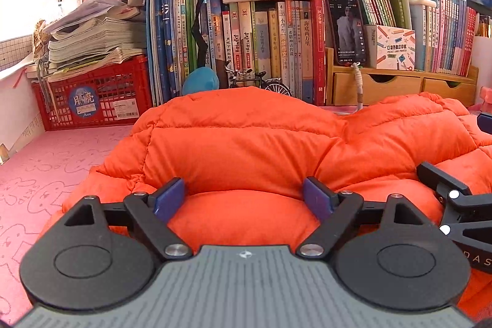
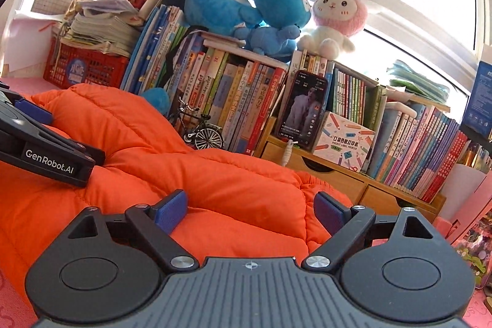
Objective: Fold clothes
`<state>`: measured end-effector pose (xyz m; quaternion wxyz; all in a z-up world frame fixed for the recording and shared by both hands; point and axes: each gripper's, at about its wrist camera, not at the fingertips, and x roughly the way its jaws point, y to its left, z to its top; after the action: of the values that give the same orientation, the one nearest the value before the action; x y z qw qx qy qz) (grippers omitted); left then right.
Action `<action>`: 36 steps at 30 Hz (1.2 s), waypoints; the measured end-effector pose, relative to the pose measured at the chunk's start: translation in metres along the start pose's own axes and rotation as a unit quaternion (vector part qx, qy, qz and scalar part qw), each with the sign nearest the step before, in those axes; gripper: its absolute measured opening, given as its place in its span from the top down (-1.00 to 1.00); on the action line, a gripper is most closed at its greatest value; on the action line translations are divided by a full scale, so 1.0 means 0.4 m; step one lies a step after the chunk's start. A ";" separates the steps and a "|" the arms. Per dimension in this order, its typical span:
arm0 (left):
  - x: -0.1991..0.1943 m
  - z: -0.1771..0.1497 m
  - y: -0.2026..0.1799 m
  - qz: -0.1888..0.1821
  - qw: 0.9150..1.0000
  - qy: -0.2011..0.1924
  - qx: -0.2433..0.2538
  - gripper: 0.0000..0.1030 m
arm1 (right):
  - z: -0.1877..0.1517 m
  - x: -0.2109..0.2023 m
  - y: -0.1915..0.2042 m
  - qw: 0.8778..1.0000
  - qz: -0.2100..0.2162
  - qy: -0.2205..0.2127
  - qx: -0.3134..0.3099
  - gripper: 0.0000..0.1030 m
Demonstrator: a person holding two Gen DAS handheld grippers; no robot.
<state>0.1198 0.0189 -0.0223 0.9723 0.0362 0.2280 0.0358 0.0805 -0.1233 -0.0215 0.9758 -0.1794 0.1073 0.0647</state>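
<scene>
The orange padded jacket point(image 1: 246, 143) lay bunched on the pink mat point(image 1: 46, 180) before the row of books point(image 1: 261, 45), while the left gripper point(image 1: 244, 199) and right gripper point(image 2: 250, 209) each stood spread wide, fingers pressed into its fabric, gripping nothing.

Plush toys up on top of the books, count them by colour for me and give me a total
Blue plush toys: 3, piled together, so the split is a best reading
Pink and white plush bunny: 1
Total: 4, not counting the blue plush bit low down by the orange jacket, too hidden to identify
</scene>
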 end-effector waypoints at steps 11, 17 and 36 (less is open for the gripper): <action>0.011 -0.011 -0.012 0.015 1.000 0.006 0.016 -0.66 | -0.005 -0.023 0.030 1.000 -0.004 -0.018 -0.024 -0.81; 0.007 -0.021 -0.017 0.024 0.999 0.002 0.028 -0.67 | -0.004 0.001 0.029 1.000 0.006 0.012 -0.023 -0.92; 0.013 -0.022 -0.031 0.047 0.997 0.013 0.052 -0.73 | -0.007 0.045 0.030 0.997 0.025 0.065 -0.021 -1.00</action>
<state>0.1212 0.0076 -0.0335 0.9633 0.0967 0.2405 0.0702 0.0955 -0.1116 -0.0323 0.9609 -0.2007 0.1733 0.0794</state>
